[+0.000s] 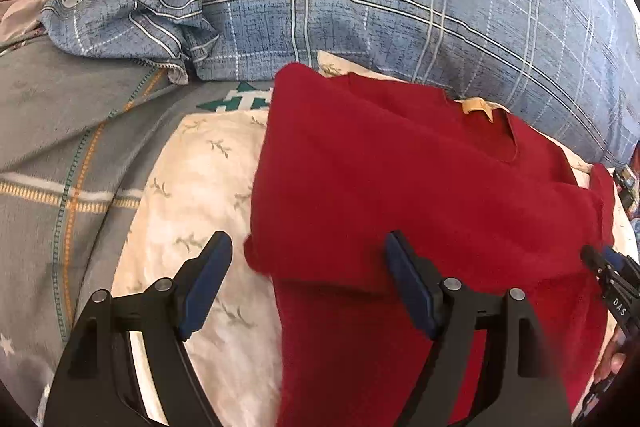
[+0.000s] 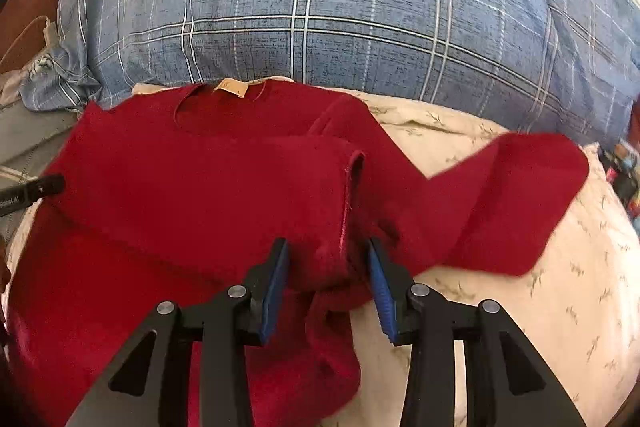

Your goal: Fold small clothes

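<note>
Right hand-held gripper (image 2: pixel 326 269): jaws parted to a middling gap, a bunched fold of the red sweater (image 2: pixel 224 187) lying between the blue pads; the pads stand clear of the cloth on both sides, so nothing is clamped.
Left hand-held gripper (image 1: pixel 308 275): jaws spread wide and empty, poised over the sweater's near left edge, one finger above the cream floral pillow (image 1: pixel 200 195), the other above red cloth.
Sweater: lies flat just ahead of both grippers on the cream pillow, neckline and tan label (image 2: pixel 230 89) at the far side; the left sleeve looks already turned in over the body.
Loose sleeve (image 2: pixel 516 199): stretches out beyond and to the right of the right gripper, across the cream pillow.
Beyond: a blue plaid pillow (image 2: pixel 320 7) rises behind the collar.
Step in hand: judged to be the sleeve stage of the fold, one side done, the right sleeve still out.
Next move calls for: probably taking hold of the right sleeve near its end and carrying it leftward over the body, keeping the layer beneath from dragging.
</note>
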`<state>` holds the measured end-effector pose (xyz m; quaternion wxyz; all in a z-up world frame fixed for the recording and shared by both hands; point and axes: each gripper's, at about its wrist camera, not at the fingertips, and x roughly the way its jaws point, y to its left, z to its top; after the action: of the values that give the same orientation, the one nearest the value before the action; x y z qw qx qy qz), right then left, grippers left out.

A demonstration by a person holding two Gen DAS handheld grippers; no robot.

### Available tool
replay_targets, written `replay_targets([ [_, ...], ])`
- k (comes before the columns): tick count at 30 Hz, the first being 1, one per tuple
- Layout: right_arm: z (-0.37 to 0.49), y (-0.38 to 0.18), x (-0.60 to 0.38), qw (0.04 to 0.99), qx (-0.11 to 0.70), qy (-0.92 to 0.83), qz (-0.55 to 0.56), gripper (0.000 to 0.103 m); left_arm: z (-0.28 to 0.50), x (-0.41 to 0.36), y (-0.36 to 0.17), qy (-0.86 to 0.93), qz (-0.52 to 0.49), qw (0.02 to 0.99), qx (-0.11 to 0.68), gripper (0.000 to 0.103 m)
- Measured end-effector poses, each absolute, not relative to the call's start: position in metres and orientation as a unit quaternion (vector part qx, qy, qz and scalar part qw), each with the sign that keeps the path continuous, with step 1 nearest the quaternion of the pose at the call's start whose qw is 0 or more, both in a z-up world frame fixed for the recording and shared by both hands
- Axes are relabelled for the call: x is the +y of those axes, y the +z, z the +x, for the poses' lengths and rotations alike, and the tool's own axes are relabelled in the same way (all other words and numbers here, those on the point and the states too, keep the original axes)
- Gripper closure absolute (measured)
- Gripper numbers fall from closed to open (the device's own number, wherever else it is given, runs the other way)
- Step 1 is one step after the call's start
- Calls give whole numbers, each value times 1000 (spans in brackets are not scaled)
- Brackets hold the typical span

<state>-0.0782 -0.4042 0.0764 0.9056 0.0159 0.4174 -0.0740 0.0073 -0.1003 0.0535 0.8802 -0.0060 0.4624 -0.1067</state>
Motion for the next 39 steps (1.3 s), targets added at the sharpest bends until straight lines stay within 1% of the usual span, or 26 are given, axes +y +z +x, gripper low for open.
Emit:
replay_targets([
  [1, -84, 80, -405, 908, 412, -73, 26, 61, 4, -100, 55, -107, -5, 881, 460, 24],
  [2, -92, 86, -405, 911, 404, -69, 39, 56, -1, -99, 58, -106, -2, 884, 456, 24],
  [3, -100, 91, -405, 914, 397, -66, 50, 46, -4, -99, 60, -106, 1, 885, 453, 24],
  [5, -112, 93, -407, 916, 390, -64, 70, 34, -8, -99, 63, -105, 3, 887, 450, 24],
  [11, -132, 80, -415, 905, 407, -87, 86, 33, -23, -102, 69, -111, 1, 887, 448, 24],
  [13, -129, 76, -421, 903, 406, -84, 110, 34, -28, -106, 69, -115, 3, 886, 449, 24],
  [14, -125, 71, -425, 901, 406, -82, 127, 38, -30, -108, 70, -117, 4, 885, 450, 24],
  [15, -120, 65, -428, 896, 412, -82, 141, 60, -32, -109, 70, -119, 5, 885, 451, 24],
  [16, -119, 64, -430, 896, 411, -83, 147, 76, -36, -111, 72, -121, 6, 885, 450, 24],
  [17, -119, 65, -431, 900, 403, -86, 142, 95, -38, -113, 73, -122, 9, 885, 448, 24],
  [20, -133, 73, -435, 904, 392, -86, 150, 95, -45, -116, 77, -125, 18, 888, 443, 24],
  [23, -143, 77, -433, 907, 393, -98, 120, 96, -48, -116, 79, -124, 24, 891, 437, 24],
  [26, -147, 72, -434, 902, 404, -108, 110, 99, -48, -115, 76, -122, 19, 889, 442, 24],
  [27, -148, 71, -434, 900, 406, -116, 105, 102, -49, -114, 74, -122, 16, 886, 446, 24],
  [29, -153, 72, -436, 899, 407, -123, 104, 102, -51, -110, 70, -119, 9, 884, 452, 24],
  [32, -167, 81, -444, 905, 384, -98, 158, 90, -55, -98, 65, -115, -8, 882, 457, 24],
  [33, -167, 83, -445, 905, 380, -98, 162, 74, -56, -94, 63, -114, -16, 881, 460, 24],
  [34, -167, 85, -447, 907, 376, -95, 166, 65, -57, -90, 61, -114, -24, 879, 462, 24],
  [35, -167, 86, -449, 908, 372, -93, 171, 47, -59, -86, 59, -113, -32, 878, 464, 24],
  [36, -168, 87, -450, 909, 364, -93, 180, 38, -61, -83, 58, -110, -37, 877, 466, 24],
  [39, -156, 88, -452, 908, 357, -87, 201, 38, -66, -76, 52, -105, -46, 875, 470, 24],
])
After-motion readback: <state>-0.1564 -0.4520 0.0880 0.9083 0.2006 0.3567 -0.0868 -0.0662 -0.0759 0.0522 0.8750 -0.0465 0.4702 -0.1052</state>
